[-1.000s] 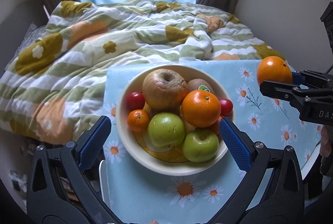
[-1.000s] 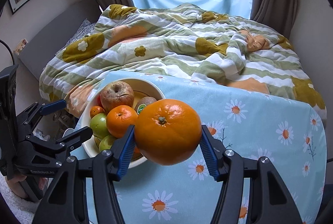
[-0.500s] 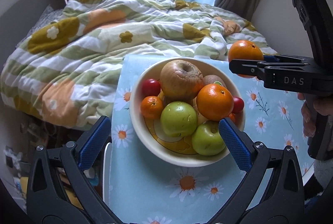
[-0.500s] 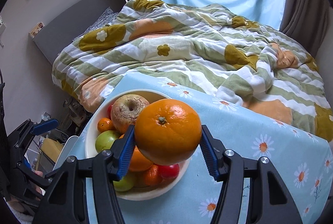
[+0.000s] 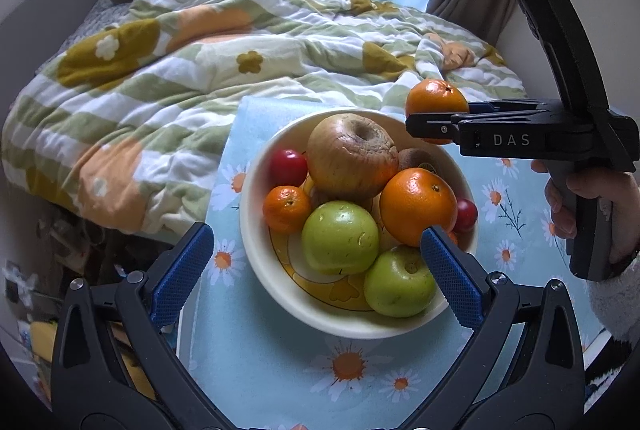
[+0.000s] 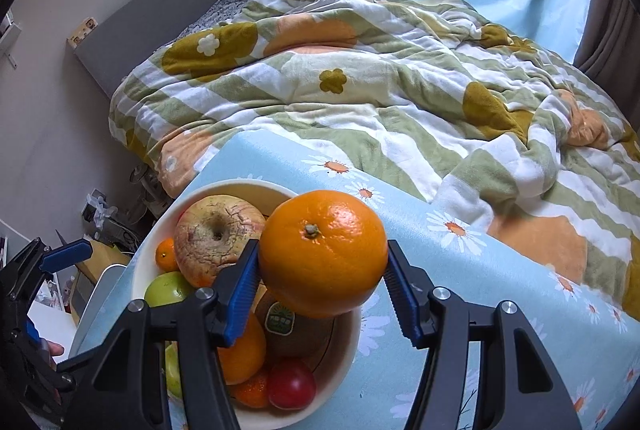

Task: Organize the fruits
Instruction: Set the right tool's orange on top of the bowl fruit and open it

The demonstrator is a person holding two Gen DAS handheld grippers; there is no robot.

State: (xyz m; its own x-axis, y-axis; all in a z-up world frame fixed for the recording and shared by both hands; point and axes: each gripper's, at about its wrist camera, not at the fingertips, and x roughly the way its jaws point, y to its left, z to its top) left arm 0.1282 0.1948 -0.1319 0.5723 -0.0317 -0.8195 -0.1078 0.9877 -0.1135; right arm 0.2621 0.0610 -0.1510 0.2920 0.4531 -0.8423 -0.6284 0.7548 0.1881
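While the left gripper [image 5: 316, 250] waits with fingers apart, the right gripper [image 6: 320, 282], clamped on the orange [image 6: 322, 252], has moved over the bowl [image 5: 264, 270]; release appears imminent.

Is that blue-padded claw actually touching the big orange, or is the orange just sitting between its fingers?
Touching. In the right wrist view both blue pads of the right gripper press against the sides of the orange, which hangs above the bowl.

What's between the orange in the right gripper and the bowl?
Nothing visible between them. The round orange, clamped in the right gripper, hangs over the cream bowl's far rim, but the bowl is heaped: the brown kiwi lies directly beneath.
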